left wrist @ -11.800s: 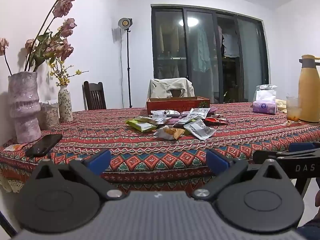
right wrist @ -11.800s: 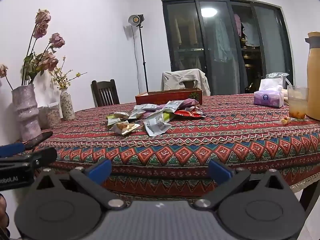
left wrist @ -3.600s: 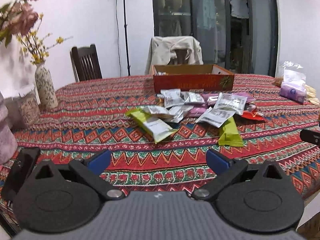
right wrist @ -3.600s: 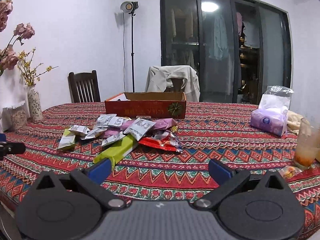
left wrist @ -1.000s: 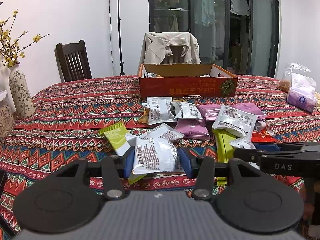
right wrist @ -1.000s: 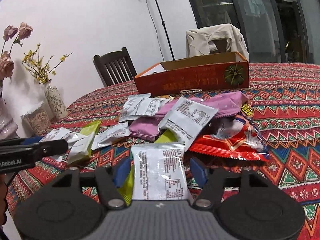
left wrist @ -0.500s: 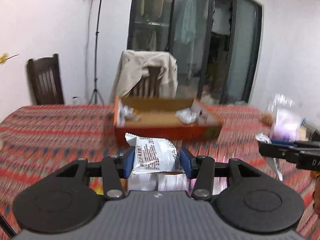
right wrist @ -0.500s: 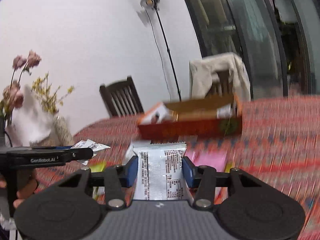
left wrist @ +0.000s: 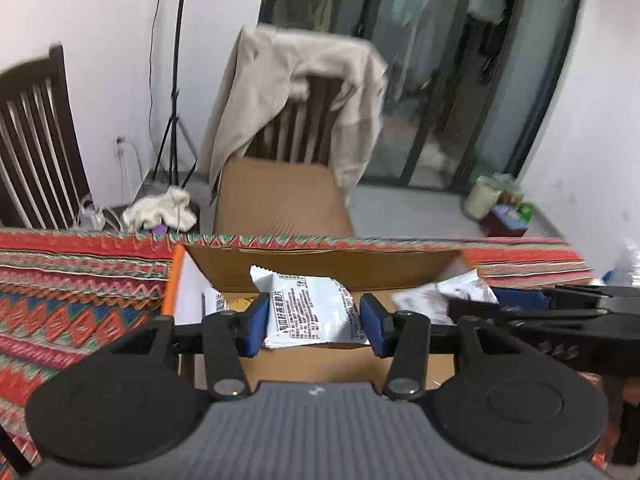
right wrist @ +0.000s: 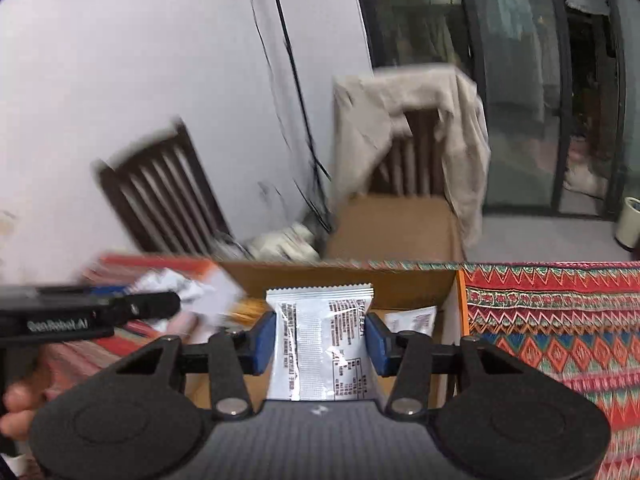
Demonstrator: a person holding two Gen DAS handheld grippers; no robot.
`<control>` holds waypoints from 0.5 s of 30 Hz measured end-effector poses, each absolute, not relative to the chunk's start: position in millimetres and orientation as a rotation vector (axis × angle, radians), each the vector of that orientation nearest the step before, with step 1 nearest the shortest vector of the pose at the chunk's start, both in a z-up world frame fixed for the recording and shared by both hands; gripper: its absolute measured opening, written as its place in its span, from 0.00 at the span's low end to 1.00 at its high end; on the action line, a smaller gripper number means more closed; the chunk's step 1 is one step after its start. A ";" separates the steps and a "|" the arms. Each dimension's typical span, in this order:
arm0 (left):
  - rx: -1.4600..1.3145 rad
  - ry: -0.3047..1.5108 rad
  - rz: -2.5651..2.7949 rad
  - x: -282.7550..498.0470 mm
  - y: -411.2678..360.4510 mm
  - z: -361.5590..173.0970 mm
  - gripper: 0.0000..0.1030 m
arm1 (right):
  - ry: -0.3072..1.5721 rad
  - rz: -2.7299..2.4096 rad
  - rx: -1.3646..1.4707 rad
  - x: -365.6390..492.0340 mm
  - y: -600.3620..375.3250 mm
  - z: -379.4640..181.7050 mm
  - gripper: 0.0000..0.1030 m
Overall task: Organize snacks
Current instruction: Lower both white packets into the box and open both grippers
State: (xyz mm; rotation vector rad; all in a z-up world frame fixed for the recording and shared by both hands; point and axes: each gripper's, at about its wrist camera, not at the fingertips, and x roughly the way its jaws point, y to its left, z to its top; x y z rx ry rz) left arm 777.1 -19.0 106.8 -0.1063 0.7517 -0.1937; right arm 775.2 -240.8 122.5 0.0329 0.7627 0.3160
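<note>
each tool grips one snack: the left tool (left wrist: 313, 318) is clenched on a white packet (left wrist: 314, 310), and the right tool (right wrist: 320, 338) is clenched on a second white packet (right wrist: 320, 344). both packets hang over the open box (left wrist: 320, 266) at the far edge of the surface (left wrist: 72, 280). the packets look light, soft and crinkly, likely slick film with crushable contents, so a gentle pinch across the flat middle suits them. counted: two held packets, one box, and at least two more packets (right wrist: 412, 320) lying inside it; blur hides the rest.
</note>
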 end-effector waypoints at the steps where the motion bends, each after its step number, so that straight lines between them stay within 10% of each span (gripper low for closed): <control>1: -0.100 0.774 -0.175 793.4 -21.4 96.2 0.48 | 0.792 0.299 0.024 793.3 -235.5 110.2 0.45; 6: -0.108 0.869 -0.087 846.6 -20.4 50.0 0.54 | 0.901 0.221 0.028 859.1 -226.4 49.6 0.47; 9: -0.126 0.870 -0.093 856.1 -14.6 41.0 0.77 | 0.913 0.211 0.068 872.0 -229.2 34.1 0.53; 15: -0.116 0.849 -0.112 850.9 -4.8 49.6 0.78 | 0.865 0.224 0.138 864.6 -242.8 36.3 0.68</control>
